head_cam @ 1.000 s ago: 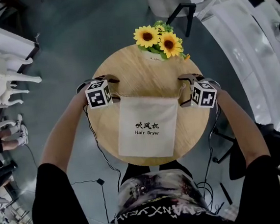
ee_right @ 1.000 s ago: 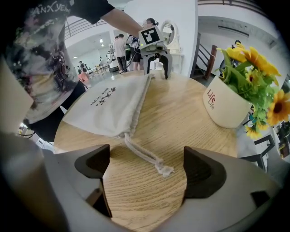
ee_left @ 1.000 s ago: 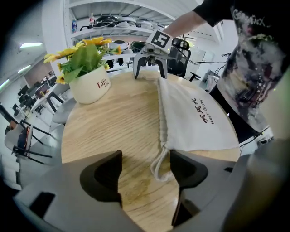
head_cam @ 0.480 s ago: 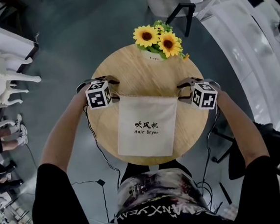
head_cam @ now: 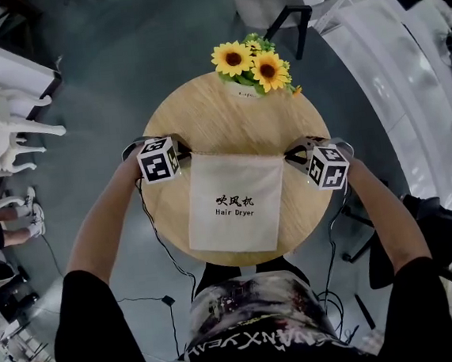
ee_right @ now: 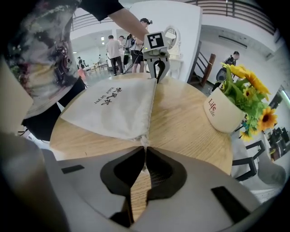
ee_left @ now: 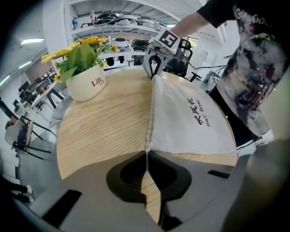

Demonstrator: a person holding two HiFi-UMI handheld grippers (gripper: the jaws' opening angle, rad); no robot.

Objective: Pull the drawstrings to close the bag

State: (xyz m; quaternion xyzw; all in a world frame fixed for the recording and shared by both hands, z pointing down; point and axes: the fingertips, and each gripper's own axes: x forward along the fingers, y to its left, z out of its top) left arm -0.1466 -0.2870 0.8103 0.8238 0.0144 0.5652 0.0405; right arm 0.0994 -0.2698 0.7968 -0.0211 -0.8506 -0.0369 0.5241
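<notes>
A cream cloth bag [head_cam: 237, 211] printed "Hair Dryer" lies flat on the round wooden table [head_cam: 228, 120], its mouth toward the flowers. My left gripper [head_cam: 183, 152] sits at the bag's top left corner. Its jaws have just been closing and are now shut on the drawstring [ee_left: 147, 147] that comes out of that corner. My right gripper [head_cam: 290, 156] sits at the top right corner; its jaws have also just been closing and pinch the drawstring [ee_right: 145, 146] there. In each gripper view the bag [ee_left: 190, 118] [ee_right: 113, 106] stretches away to the other gripper [ee_left: 154, 68] [ee_right: 157, 68].
A white pot of sunflowers [head_cam: 248, 66] stands at the table's far edge, behind the bag. Chairs [head_cam: 296, 2] and white furniture [head_cam: 7, 134] surround the table. People stand in the background of the right gripper view.
Both grippers' jaws have closed at the bag's top corners. The right gripper has tipped slightly. The bag has stayed in place.
</notes>
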